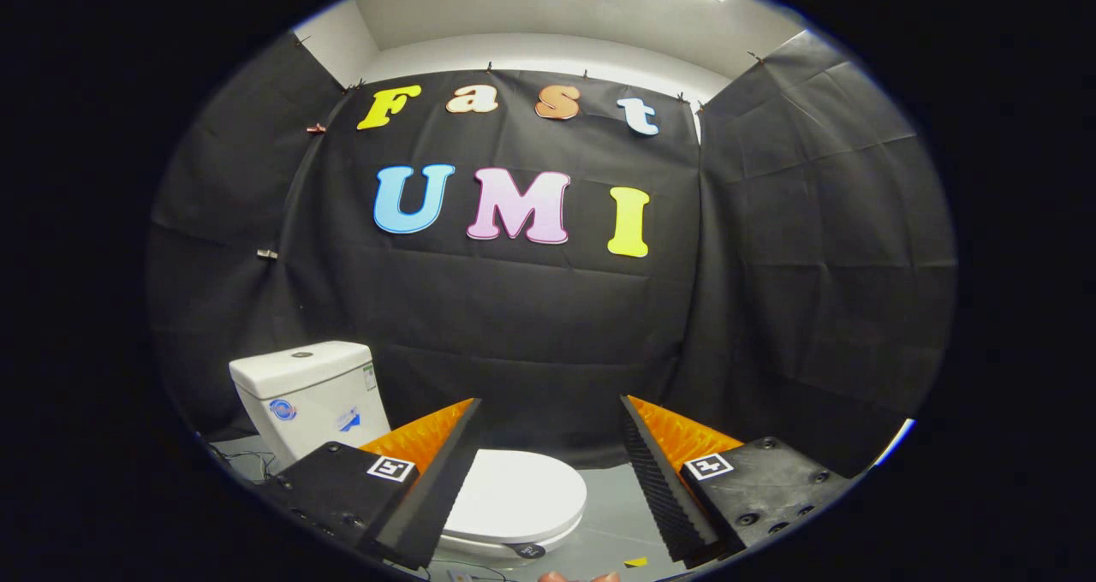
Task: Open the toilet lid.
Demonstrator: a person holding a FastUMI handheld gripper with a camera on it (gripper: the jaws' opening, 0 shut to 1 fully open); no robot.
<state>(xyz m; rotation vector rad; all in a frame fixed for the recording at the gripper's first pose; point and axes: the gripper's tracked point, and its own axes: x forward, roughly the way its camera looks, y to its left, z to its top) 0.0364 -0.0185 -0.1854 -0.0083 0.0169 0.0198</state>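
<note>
Hand-held gripper (548, 479): fingers spread wide apart, nothing between them, touching nothing. Held above and short of the toilet, looking forward and slightly down.

Just under the fingers, at the nearest edge: a sliver of what looks like fingertips; too little shows to say more. A small yellow scrap (635, 561) lies on the grey floor (612, 513) close by.

Just ahead and below: the white oval plastic toilet lid (514, 496), lying flat and closed over the seat. It sits ahead of the left finger and partly behind it, reaching in toward the gap but not centred in it. The rounded front rim faces the gripper; the long axis runs away and to the left, toward the hinge.

Beyond, further left: the white ceramic box-shaped cistern (304, 394), with a round button on top.

Judgement: task not yet started. The front rim is the nearest part, so the approach calls for going down and a little left to catch under that edge. The lid then swings up and back toward the cistern.
</note>
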